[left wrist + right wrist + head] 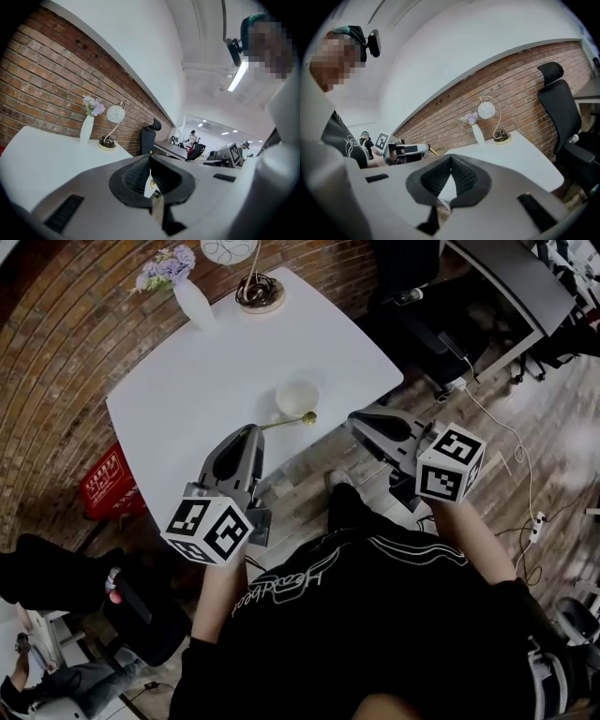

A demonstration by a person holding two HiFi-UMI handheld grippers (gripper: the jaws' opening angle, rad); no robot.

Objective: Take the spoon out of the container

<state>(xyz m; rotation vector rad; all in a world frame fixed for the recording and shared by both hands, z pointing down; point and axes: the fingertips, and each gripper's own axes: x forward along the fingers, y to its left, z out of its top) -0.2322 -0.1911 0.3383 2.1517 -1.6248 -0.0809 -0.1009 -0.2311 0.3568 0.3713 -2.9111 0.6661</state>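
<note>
A white round container (297,397) stands near the front edge of the white table (187,381). My left gripper (255,430) is shut on the handle of a slim gold spoon (289,421). The spoon's bowl hangs outside the container, just in front of its rim. In the left gripper view the spoon (150,178) shows edge-on as a thin gold strip between the closed jaws of my left gripper (150,159). My right gripper (354,418) hovers shut and empty past the table's front edge, to the right of the container. The right gripper view shows the meeting jaws of my right gripper (450,158), with the left gripper (407,151) and spoon tip (434,151) beyond.
A white vase of purple flowers (192,298) and a small globe lamp on a round base (259,292) stand at the table's far edge by the brick wall. A red crate (105,479) sits on the floor at the left. A black office chair (412,296) stands at the right.
</note>
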